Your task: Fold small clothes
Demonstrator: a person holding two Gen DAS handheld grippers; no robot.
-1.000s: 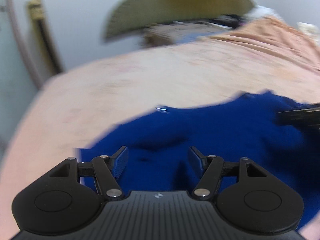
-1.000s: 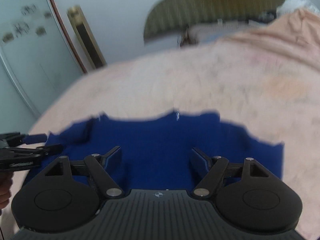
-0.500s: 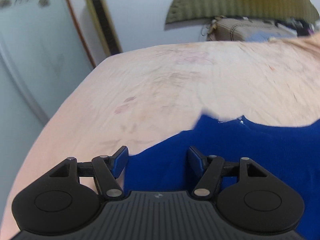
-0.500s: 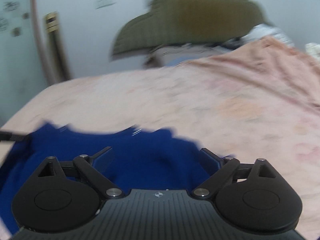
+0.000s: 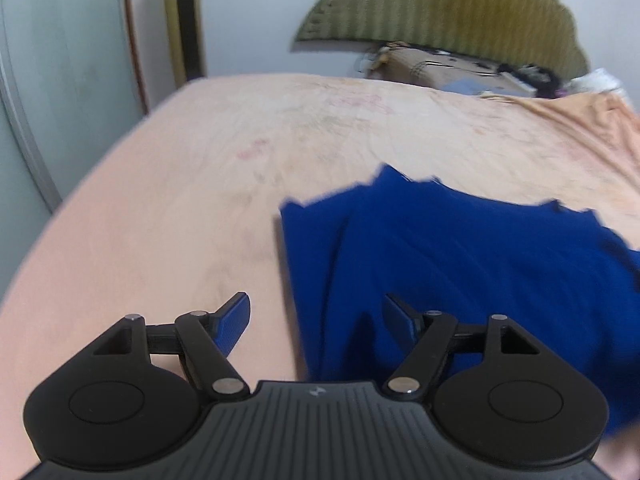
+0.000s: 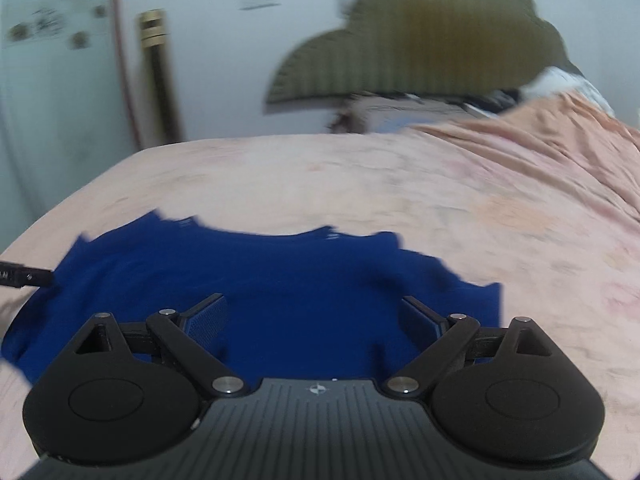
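A dark blue garment (image 5: 460, 256) lies spread on a peach bedsheet (image 5: 200, 184), with a fold ridge near its left edge. My left gripper (image 5: 316, 316) is open and empty, low over the garment's left edge; its left finger is over bare sheet, its right over blue cloth. In the right wrist view the garment (image 6: 280, 272) fills the lower middle. My right gripper (image 6: 316, 316) is open and empty above the garment's near part. The left gripper's tip (image 6: 24, 278) shows at that view's far left, at the garment's left edge.
An olive scalloped headboard (image 5: 440, 12) and a cluttered pile (image 5: 460, 72) stand beyond the bed's far edge. A rumpled peach blanket (image 6: 560, 140) lies at the far right. A wall, door frame and dark-and-gold upright post (image 6: 156, 76) are to the left.
Both grippers have stayed open. The left view has swung left, so the garment's left edge now sits between its fingers. The right view has shifted and more garment shows ahead.
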